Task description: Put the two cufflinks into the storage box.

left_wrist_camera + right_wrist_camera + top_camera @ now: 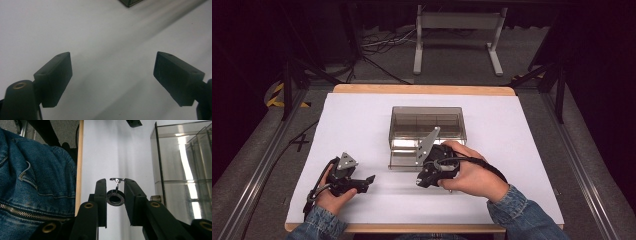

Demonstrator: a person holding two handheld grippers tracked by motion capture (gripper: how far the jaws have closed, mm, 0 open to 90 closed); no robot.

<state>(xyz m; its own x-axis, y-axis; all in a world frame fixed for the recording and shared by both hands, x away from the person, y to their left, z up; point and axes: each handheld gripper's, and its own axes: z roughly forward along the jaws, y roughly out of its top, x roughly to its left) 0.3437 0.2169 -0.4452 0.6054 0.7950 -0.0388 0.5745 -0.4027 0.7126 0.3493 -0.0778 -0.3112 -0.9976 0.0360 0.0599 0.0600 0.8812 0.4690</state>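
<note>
My right gripper (115, 185) is shut on a small black ring (115, 198) with a silver clasp on top, pinched between both pads. In the high view the right gripper (422, 180) sits just in front of a clear smoky plastic box (427, 131) with compartments, its jaws turned back toward the person. The box's wall (180, 170) stands close on the right in the right gripper view. My left gripper (113, 55) is open with nothing between its pads, low over the white table cover. In the high view the left gripper (366, 181) rests at the front left.
A white sheet (362, 125) covers the wooden table. A corner of the box (130, 2) shows at the top of the left gripper view. A denim sleeve (32, 182) and the table's wooden edge (80, 165) lie left of the right gripper.
</note>
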